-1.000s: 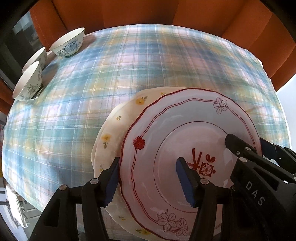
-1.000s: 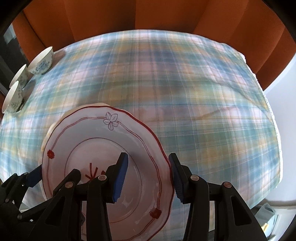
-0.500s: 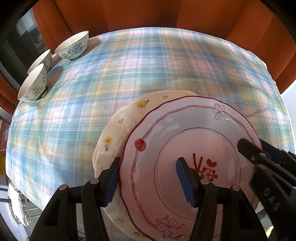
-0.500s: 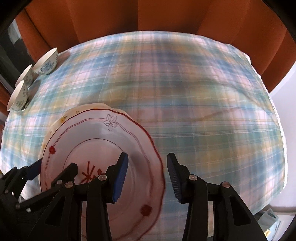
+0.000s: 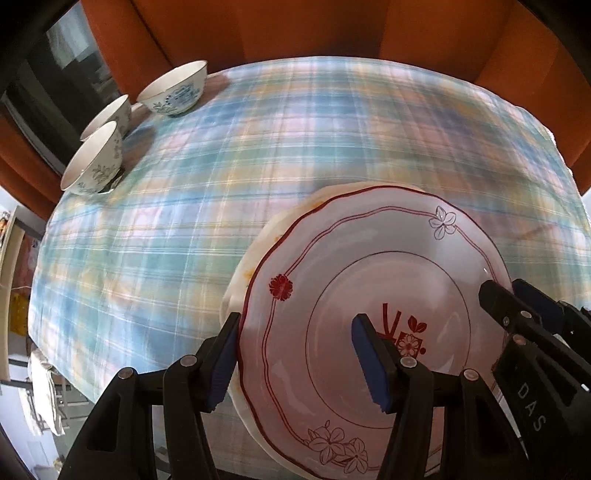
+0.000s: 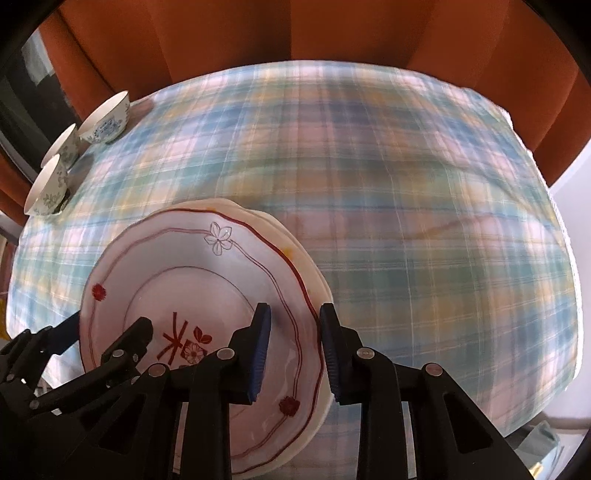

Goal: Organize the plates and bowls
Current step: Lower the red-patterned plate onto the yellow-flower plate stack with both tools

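**Plates stacked near front edge, both grippers at the rims**

Orange curtain (image 5: 303, 29) backs a table w/ a blue-green plaid cloth (image 5: 258, 155). Near the table's front edge, a red-rimmed plate (image 5: 369, 280) lies on top of a cream plate (image 5: 236, 288) w/ yellow flowers; only a crescent of the lower one shows at the left & far side. Three bowls (image 5: 173, 90) w/ blue & green floral patterns sit grouped at the far-left corner, well apart from the plates.

Left gripper (image 5: 295, 354) straddles the left rim of the stack: one blue pad outside the edge, the other over the plate's well beside the red character. Pads stand roughly half apart; can't tell whether they press on the rim. Right gripper (image 6: 293, 349) straddles the opposite rim, jaws closing, w/ the edges of both plates between the pads; a slim gap shows at each pad, so no firm clamp is visible. Each gripper also shows at the side of the other's view.
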Tool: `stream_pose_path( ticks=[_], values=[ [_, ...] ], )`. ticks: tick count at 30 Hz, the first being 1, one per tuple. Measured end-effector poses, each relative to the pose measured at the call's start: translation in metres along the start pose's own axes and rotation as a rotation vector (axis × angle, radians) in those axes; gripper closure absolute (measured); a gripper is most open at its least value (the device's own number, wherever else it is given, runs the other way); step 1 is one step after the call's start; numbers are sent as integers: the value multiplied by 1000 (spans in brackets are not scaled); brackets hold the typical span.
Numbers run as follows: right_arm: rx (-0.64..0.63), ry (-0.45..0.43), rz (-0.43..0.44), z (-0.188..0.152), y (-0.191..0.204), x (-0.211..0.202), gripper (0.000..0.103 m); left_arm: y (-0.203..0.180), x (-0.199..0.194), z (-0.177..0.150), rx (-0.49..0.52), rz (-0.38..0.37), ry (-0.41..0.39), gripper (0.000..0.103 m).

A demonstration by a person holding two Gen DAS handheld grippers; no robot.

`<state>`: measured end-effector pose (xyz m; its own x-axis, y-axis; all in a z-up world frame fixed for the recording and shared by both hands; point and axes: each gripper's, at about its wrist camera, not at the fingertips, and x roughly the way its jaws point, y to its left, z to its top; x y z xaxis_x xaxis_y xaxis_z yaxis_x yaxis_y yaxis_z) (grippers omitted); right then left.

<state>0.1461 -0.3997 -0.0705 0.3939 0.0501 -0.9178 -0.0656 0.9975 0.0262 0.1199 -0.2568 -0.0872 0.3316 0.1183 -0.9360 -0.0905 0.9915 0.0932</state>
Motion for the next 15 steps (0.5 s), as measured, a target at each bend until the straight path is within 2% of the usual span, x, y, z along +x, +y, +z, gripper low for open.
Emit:
stream_pose_path(
  ticks=[6, 11, 15],
  values=[
    [-31, -7, -2, 2, 7, 1, 72, 2, 1, 0, -15, 11, -11, 42],
    [-35, -6, -12, 2, 8, 1, 70, 5, 1, 1, -24, -16, -5, 31],
    [-36, 4, -15, 4, 9, 2, 68, 13, 4, 0, -29, -28, 12, 28]
  ],
)
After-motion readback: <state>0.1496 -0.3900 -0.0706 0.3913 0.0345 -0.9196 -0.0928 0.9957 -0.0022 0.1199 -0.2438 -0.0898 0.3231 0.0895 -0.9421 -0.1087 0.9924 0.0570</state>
